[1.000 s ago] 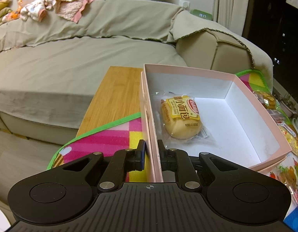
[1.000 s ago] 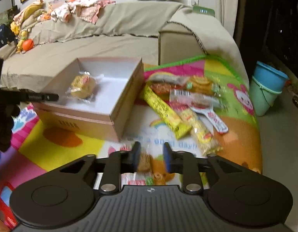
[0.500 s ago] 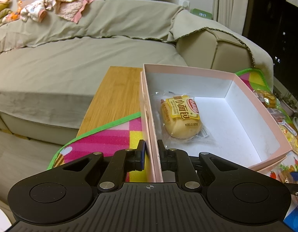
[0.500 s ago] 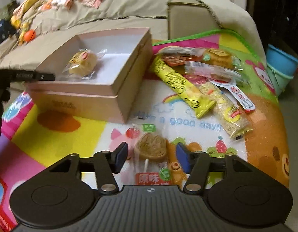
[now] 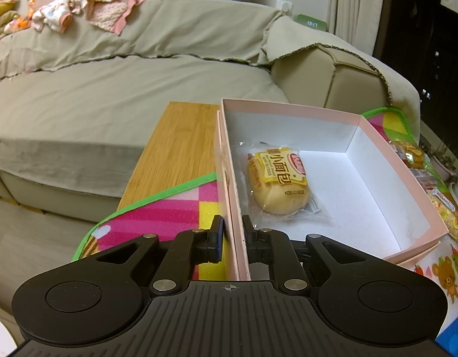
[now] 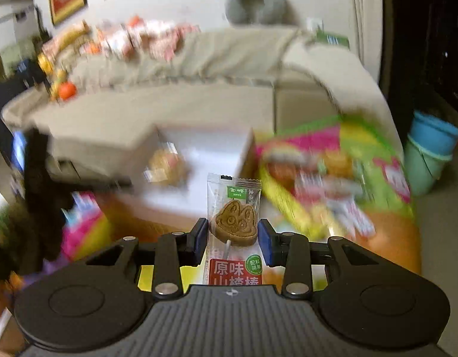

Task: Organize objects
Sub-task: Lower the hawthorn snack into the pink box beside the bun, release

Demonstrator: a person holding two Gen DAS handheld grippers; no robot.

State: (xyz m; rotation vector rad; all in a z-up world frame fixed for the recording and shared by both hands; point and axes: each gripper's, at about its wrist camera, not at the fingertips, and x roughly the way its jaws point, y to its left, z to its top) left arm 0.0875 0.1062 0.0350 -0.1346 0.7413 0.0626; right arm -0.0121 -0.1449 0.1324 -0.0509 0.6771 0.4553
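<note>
While the left gripper [image 5: 231, 238] stays out of the carrying, its jaws clamp the near wall of the open pink cardboard box [image 5: 403, 160], steadying it. Inside lies a wrapped yellow bun [image 5: 278, 183], sharp only in the left view. Right gripper [image 6: 232, 239] pinches a clear-wrapped brown bunny lollipop [image 6: 234, 218] above the colourful play mat [image 6: 380, 160]. Judged step: transfer; next, carry over the rim, release inside.

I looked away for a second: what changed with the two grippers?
The right gripper closed on the lollipop and lifted it off the mat toward the box. The left gripper stayed clamped on the box wall; the bun hasn't moved.
</note>
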